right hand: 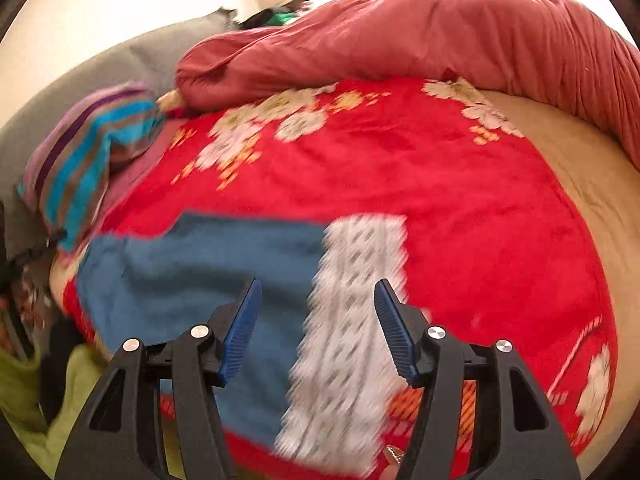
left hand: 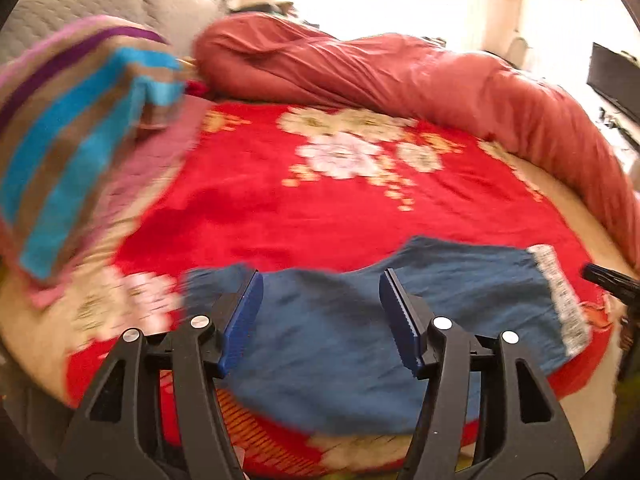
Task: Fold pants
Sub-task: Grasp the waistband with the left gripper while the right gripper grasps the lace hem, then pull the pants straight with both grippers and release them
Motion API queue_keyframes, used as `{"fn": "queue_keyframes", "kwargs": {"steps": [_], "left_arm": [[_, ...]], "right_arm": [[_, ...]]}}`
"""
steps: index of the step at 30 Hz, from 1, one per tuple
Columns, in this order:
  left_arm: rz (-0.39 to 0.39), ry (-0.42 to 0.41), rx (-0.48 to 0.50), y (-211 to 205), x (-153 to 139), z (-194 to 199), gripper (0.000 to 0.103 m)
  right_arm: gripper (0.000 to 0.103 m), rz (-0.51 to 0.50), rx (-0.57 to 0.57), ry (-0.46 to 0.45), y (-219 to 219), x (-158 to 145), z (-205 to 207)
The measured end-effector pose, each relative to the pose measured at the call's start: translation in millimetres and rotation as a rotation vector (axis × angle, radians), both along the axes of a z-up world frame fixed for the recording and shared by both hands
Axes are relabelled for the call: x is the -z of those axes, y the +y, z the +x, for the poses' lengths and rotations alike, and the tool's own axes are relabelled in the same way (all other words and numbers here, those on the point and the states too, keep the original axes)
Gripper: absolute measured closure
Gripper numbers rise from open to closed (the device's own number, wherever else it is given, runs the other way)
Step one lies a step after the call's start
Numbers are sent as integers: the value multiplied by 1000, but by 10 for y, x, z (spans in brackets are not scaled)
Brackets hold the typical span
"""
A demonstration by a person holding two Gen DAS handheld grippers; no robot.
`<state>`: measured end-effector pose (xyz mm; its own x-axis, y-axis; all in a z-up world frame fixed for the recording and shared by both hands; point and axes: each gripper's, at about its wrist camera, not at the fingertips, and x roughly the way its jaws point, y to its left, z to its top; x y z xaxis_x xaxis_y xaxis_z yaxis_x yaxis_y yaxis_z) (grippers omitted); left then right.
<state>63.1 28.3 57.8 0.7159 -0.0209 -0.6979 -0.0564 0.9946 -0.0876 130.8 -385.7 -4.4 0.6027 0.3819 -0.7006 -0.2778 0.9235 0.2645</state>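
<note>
**A:** So what's seen at the left gripper (left hand: 321, 312)?

**B:** Jaws are spread apart, nothing pinched. Blue pads (left hand: 244, 320) are seen hanging over the pants (left hand: 332, 344), with blue cloth showing in the gap between them, but no pressing can be made out. It's all blurred, so touching or not can't be told for sure.

**A:** And the right gripper (right hand: 318, 320)?

**B:** Same deal, jaws parted, nothing gripped. It's pointed at the waistband (right hand: 352, 320), the white patterned strip at the right end of the pants (right hand: 192, 280). The band runs through the gap between the pads (right hand: 394, 336).

**A:** Where are the pants laid?

**B:** Flat on the blanket (left hand: 320, 208), at the near edge of the bed, stretched left to right. The blue part is at the left, the waistband (left hand: 560, 300) at the right. A black gripper tip (left hand: 612, 280) is caught at the far right edge of the left view, just beside the waistband.

**A:** What's found farther out?

**B:** The blanket is red with white and cream flowers. Behind it a reddish duvet (left hand: 400, 72) is bunched along the far and right side. A striped pillow (left hand: 72, 140) (turquoise, brown, purple) is seen at the left, with a grey headboard (left hand: 100, 4) behind it. In the right view something lime green (right hand: 24, 392) is spotted low at the left, off the bed.
</note>
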Motion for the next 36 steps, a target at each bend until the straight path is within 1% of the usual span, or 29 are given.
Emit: {"fn": "queue_keyframes", "kwargs": {"steps": [2, 4, 6, 9, 11, 14, 15, 16, 17, 18, 19, 20, 21, 22, 23, 26, 29, 31, 32, 34, 36], "left_arm": [[-21, 44, 45, -162, 102, 321, 51], [-39, 90, 75, -293, 230, 595, 51], [-43, 142, 109, -435, 391, 867, 52], [-14, 179, 139, -585, 597, 1119, 52], [-15, 204, 176, -666, 745, 1269, 52], [-38, 263, 183, -739, 984, 1463, 49], [-63, 292, 185, -765, 1087, 1512, 49], [-77, 305, 189, -779, 1139, 1522, 48], [-64, 302, 186, -821, 1170, 1513, 49], [-39, 293, 206, -889, 1169, 1485, 68], [-53, 291, 232, -923, 1150, 1466, 83], [-72, 293, 254, -958, 1125, 1442, 98], [-42, 289, 256, -1009, 1078, 1412, 99], [-17, 276, 258, -1041, 1042, 1391, 99], [8, 249, 253, -1064, 977, 1375, 100], [24, 188, 237, -1066, 783, 1409, 100], [52, 160, 239, -1107, 730, 1521, 101], [86, 162, 237, -1150, 793, 1591, 101], [92, 173, 232, -1157, 847, 1608, 101], [75, 219, 221, -1126, 1036, 1664, 101], [39, 228, 215, -1067, 1155, 1692, 97]], "right_arm": [[46, -14, 19, 41, -47, 91, 290], [46, 6, 12, 72, -75, 189, 487], [46, 34, 15, 129, -110, 337, 716], [46, 74, 8, 182, -139, 501, 868], [47, 87, -7, 215, -131, 632, 905], [53, 87, -35, 196, -100, 669, 864], [61, 107, -46, 196, -108, 674, 853], [68, 127, -57, 199, -109, 685, 853], [69, 130, -63, 196, -105, 695, 842], [70, 122, -71, 183, -87, 693, 823], [77, 115, -86, 172, -55, 687, 805], [79, 108, -93, 163, -47, 671, 789], [84, 101, -99, 153, -27, 649, 776], [86, 93, -104, 138, -9, 611, 762], [86, 85, -107, 103, -3, 519, 744], [87, 81, -105, 26, -3, 305, 757], [87, 37, -97, -7, 21, 234, 881], [87, 17, -94, 13, 39, 303, 997], [87, 5, -89, 44, 57, 397, 1076], [87, -15, -84, 85, 87, 540, 1144], [85, -30, -77, 105, 104, 670, 1176]]}}
